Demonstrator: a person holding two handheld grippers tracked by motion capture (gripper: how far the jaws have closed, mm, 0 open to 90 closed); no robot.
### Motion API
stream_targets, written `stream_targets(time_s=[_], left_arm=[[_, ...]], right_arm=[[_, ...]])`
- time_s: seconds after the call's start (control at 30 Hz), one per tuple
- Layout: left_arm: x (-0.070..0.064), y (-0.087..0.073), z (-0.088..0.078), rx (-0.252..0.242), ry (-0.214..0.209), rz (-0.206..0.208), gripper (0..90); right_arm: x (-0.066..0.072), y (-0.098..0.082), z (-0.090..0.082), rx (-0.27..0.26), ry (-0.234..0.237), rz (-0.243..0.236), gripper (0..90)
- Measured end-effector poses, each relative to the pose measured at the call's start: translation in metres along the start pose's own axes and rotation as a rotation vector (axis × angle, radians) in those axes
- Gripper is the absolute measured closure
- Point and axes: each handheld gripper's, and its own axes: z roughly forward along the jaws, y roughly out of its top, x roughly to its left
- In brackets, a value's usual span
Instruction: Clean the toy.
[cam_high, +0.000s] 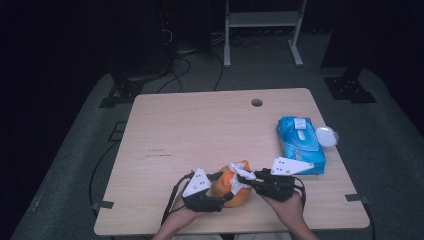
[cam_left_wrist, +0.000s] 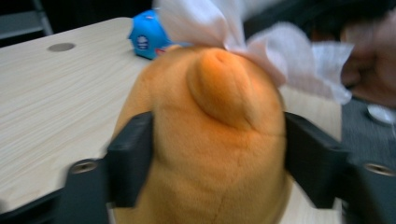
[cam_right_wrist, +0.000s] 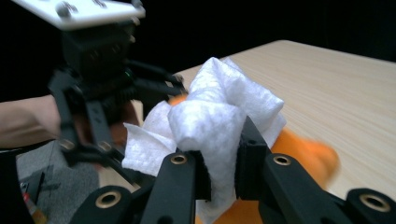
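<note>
An orange plush toy (cam_high: 226, 194) sits near the front edge of the wooden table (cam_high: 200, 125). My left gripper (cam_high: 220, 190) is shut on it, with a black jaw pressing into each side of the toy (cam_left_wrist: 210, 140). A crumpled white wipe (cam_high: 239, 172) lies against the top of the toy. My right gripper (cam_high: 248, 181) comes in from the right and is shut on that wipe (cam_right_wrist: 224, 107), which is pinched between its jaws. In the right gripper view the left gripper's body (cam_right_wrist: 102, 79) stands behind the wipe, and the toy (cam_right_wrist: 303, 154) shows below it.
A blue pack of wipes (cam_high: 300, 145) lies at the table's right side, with a round white lid (cam_high: 326, 136) by its far right corner. A cable hole (cam_high: 257, 102) sits near the far edge. Dark floor and a metal frame lie beyond the table.
</note>
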Motion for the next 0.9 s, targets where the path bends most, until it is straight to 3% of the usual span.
stream_targets(time_s=[0.13,0.2,0.27,0.3,0.37,0.43,0.5,0.53,0.63,0.67,0.73,0.8,0.87,0.9], left_arm=[[-0.002,0.001,0.000,0.011,-0.019,0.030,36.2],[-0.001,0.003,0.001,0.008,-0.005,0.000,28.5],[0.001,0.002,0.004,0.025,0.008,-0.024,17.8],[0.000,0.000,0.005,0.022,-0.002,-0.026,17.6],[-0.003,-0.002,0.005,0.022,-0.032,0.012,25.6],[-0.009,-0.001,0.006,0.033,-0.046,0.061,31.0],[-0.011,-0.001,0.006,0.039,-0.050,0.081,32.8],[-0.011,-0.001,0.006,0.040,-0.054,0.089,33.5],[-0.012,-0.001,0.006,0.041,-0.055,0.099,33.4],[-0.012,-0.001,0.006,0.041,-0.054,0.101,32.7],[-0.011,-0.002,0.007,0.040,-0.057,0.091,28.0],[-0.011,-0.003,0.008,0.031,-0.064,0.079,23.6],[-0.011,-0.004,0.008,0.030,-0.069,0.089,24.5],[-0.010,-0.004,0.007,0.036,-0.070,0.098,26.0]], right_arm=[[-0.011,-0.002,-0.005,-0.003,-0.044,0.023,78.8],[-0.019,-0.007,-0.008,0.020,-0.072,0.022,78.9],[-0.020,-0.008,-0.009,0.013,-0.053,0.042,79.0],[-0.017,-0.006,-0.008,0.009,-0.033,0.045,79.0],[-0.006,-0.001,-0.004,0.001,0.018,0.021,79.1],[0.004,0.005,0.000,0.013,0.038,-0.019,79.2],[0.004,0.006,0.001,0.027,0.022,-0.033,79.2],[-0.001,0.004,0.000,0.030,0.008,-0.017,79.2],[-0.019,-0.003,-0.007,0.063,-0.090,-0.005,79.2],[-0.024,-0.005,-0.011,0.069,-0.102,0.022,79.2],[-0.027,-0.007,-0.016,0.062,-0.097,0.053,79.2],[-0.020,-0.003,-0.014,0.053,-0.057,0.051,79.2],[-0.009,0.002,-0.008,0.050,-0.013,0.016,79.2],[-0.005,0.004,-0.006,0.062,-0.013,-0.005,79.2]])
